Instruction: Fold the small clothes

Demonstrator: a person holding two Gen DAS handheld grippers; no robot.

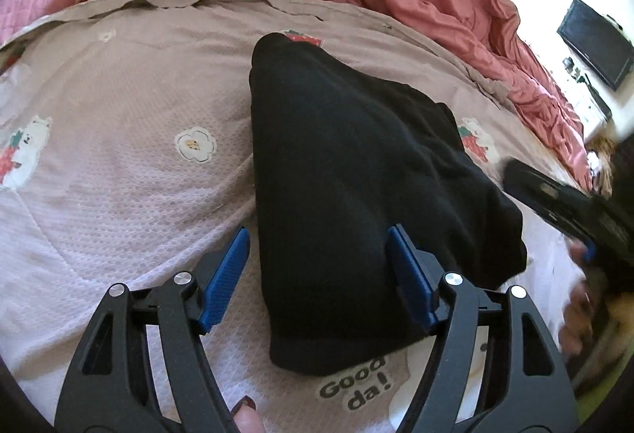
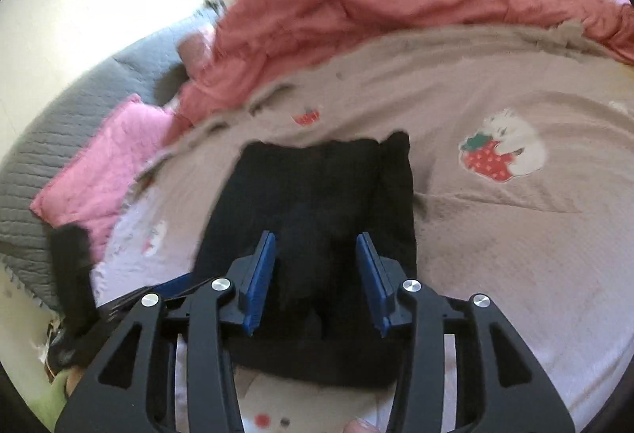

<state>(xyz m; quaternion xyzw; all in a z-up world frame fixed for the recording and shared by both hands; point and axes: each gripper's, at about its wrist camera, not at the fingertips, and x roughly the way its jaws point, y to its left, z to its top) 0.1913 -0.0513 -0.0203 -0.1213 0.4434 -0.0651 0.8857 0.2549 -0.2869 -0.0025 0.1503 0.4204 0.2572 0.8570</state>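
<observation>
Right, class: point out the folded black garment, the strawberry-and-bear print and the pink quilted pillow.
folded black garment (image 1: 356, 171): left wrist view, middle of its top layer.
strawberry-and-bear print (image 2: 499, 151): right wrist view, between berry and bear.
pink quilted pillow (image 2: 107, 163): right wrist view, centre.

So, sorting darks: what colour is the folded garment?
Plain black garment, clearest in the left wrist view.
</observation>
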